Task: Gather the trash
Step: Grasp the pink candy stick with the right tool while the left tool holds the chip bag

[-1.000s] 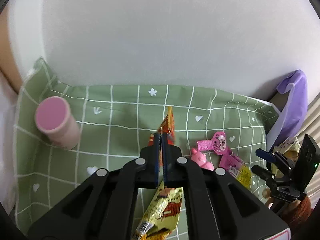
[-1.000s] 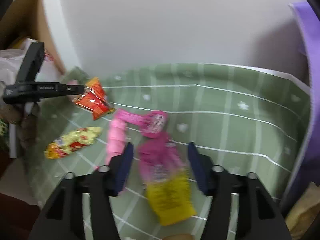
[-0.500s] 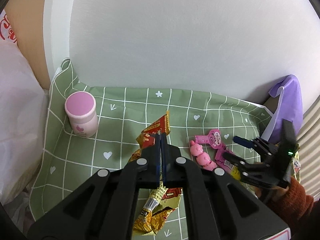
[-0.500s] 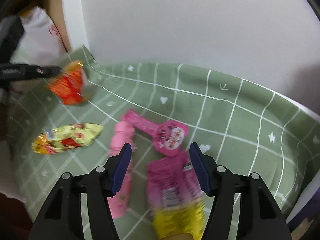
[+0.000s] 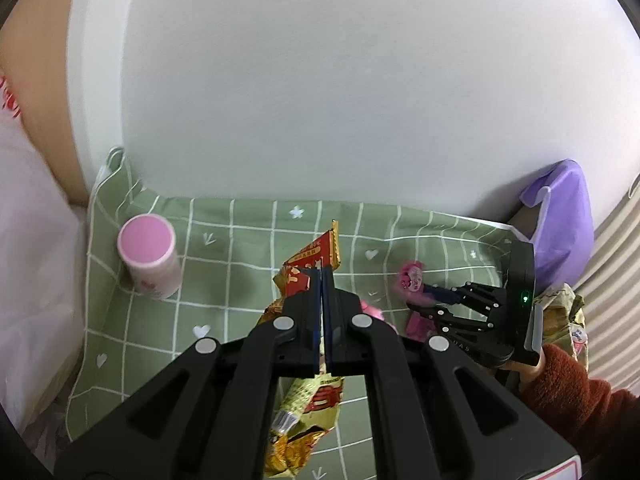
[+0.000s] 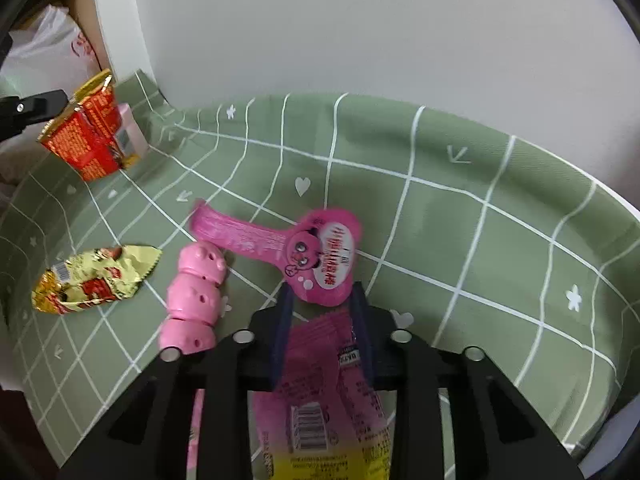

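The left hand-held gripper point(image 5: 322, 280) stays clenched on the red snack wrapper point(image 5: 310, 266), now lifted clear of the green checked cloth point(image 6: 480, 208) on the tabletop. The right hand-held gripper point(image 6: 320, 296), wide apart a second ago, is closing around the pink-and-yellow wrapper point(image 6: 320, 392) lying between its jaws. The yellow wrapper point(image 6: 94, 280), pink piggy toy point(image 6: 196, 292) and pink lollipop wrapper point(image 6: 316, 256) lie where they were.

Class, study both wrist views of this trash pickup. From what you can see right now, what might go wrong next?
1. The right gripper is closing around the pink-and-yellow wrapper right beside the pink paddle-shaped lollipop wrapper; it might pinch both.
2. The left gripper pinches only the red foil packet's edge, so the packet could slip out.
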Motion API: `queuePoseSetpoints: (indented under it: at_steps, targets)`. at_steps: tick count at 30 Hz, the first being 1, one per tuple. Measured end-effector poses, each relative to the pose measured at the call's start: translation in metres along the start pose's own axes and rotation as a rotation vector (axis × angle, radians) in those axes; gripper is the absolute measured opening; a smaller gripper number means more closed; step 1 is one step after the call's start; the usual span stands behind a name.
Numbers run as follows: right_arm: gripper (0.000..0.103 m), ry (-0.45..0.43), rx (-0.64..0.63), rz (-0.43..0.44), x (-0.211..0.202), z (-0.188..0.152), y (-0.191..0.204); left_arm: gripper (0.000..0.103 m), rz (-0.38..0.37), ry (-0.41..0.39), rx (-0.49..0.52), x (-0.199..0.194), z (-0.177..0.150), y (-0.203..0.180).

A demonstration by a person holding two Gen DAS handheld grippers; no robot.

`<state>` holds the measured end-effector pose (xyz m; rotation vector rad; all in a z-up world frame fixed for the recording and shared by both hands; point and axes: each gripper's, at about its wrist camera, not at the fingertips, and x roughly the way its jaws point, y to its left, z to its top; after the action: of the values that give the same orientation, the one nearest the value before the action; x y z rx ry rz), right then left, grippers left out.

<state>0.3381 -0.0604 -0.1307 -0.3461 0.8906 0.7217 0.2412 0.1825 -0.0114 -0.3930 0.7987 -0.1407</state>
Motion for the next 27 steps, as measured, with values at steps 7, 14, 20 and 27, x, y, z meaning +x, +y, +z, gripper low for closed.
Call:
queuePoseSetpoints:
  at_steps: [7, 14, 20, 27]
  targets:
    - [0.012, -0.042, 0.105, 0.004, -0.035, -0.013, -0.016, 0.001, -0.043, -0.003, 0.041, 0.000, 0.002, -0.020]
    - [0.012, -0.071, 0.123, 0.003, -0.062, -0.030, -0.012, 0.001, -0.098, -0.015, 0.044, -0.008, -0.001, -0.033]
    - [0.030, -0.119, 0.096, -0.005, -0.068, -0.035, 0.002, 0.001, -0.119, -0.010, 0.044, -0.015, -0.009, -0.039]
    - [0.062, -0.168, -0.027, 0.052, -0.052, -0.014, 0.020, 0.001, -0.096, -0.020, 0.013, -0.022, -0.011, -0.027]
